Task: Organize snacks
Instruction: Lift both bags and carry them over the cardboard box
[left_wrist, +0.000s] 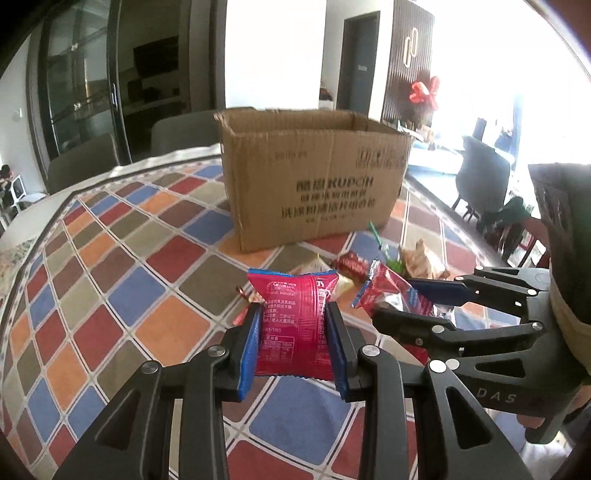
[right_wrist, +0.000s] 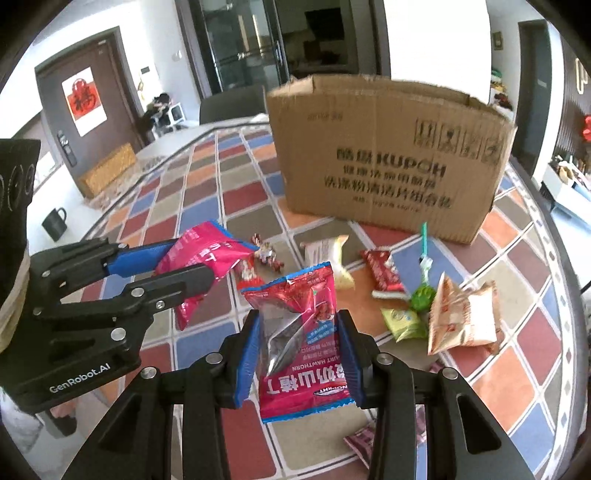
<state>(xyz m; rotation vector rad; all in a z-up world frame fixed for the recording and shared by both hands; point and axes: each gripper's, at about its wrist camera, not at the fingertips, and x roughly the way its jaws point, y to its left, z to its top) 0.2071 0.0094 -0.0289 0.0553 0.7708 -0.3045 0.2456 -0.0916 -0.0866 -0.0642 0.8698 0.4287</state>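
Two hand-held grippers (left_wrist: 293, 343) (right_wrist: 299, 354), two red packets (left_wrist: 295, 325) (right_wrist: 301, 339), one box (left_wrist: 314, 177).

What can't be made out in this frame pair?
- Inside of the cardboard box: hidden by its near wall, both views.
- Purple packet: right wrist view, partly behind the right gripper.
- Box's small print: blurred.
- Left gripper packet's front: faces away.

The cardboard box (left_wrist: 314, 177) shows me only its outer wall, so I cannot see what is inside. Its smaller print is too blurred to read. My right packet (right_wrist: 303, 343) covers a purple wrapper (right_wrist: 364, 443), whose lettering I cannot make out.
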